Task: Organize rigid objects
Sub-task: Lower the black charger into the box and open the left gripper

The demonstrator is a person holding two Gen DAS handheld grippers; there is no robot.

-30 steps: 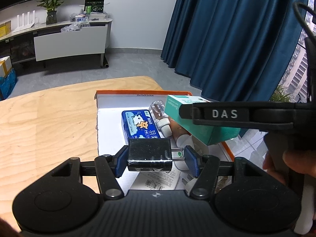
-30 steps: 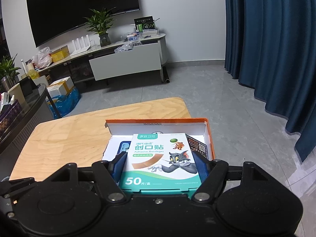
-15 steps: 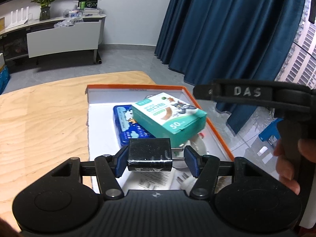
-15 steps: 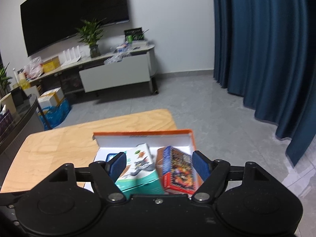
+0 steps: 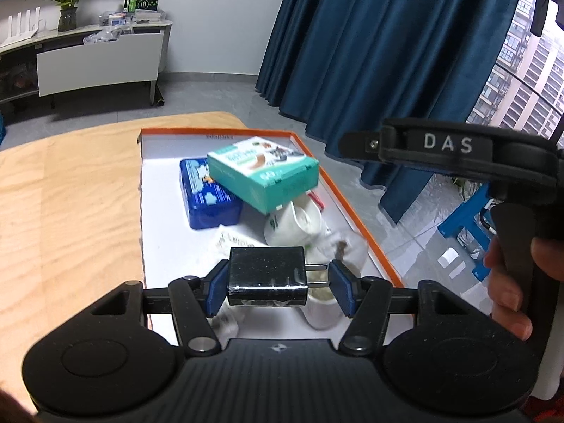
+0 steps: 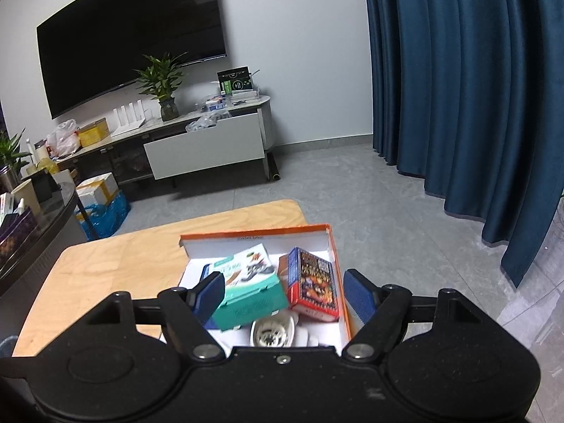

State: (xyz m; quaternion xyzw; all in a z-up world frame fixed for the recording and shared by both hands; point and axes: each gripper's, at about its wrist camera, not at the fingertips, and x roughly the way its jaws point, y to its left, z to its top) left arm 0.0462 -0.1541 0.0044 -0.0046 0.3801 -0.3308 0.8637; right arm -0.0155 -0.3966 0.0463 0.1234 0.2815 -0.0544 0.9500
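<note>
**Charger plug clamped above the orange-rimmed box**

Charger plug, black, prongs pointing right, pinched between the blue pads of the left gripper; hangs over the near end of the orange-rimmed box on the wooden desk; right gripper spread wide, holding nothing, hovering above the same box.

Teal bandage carton lying tilted atop the blue tin; printing on both too blurred to read; red printed box just beside the carton, text illegible; white cup on its side, partly covered by the carton; items under the plug smeared and unidentifiable; "DAS" legible on the right gripper's body in the left wrist view.
</note>
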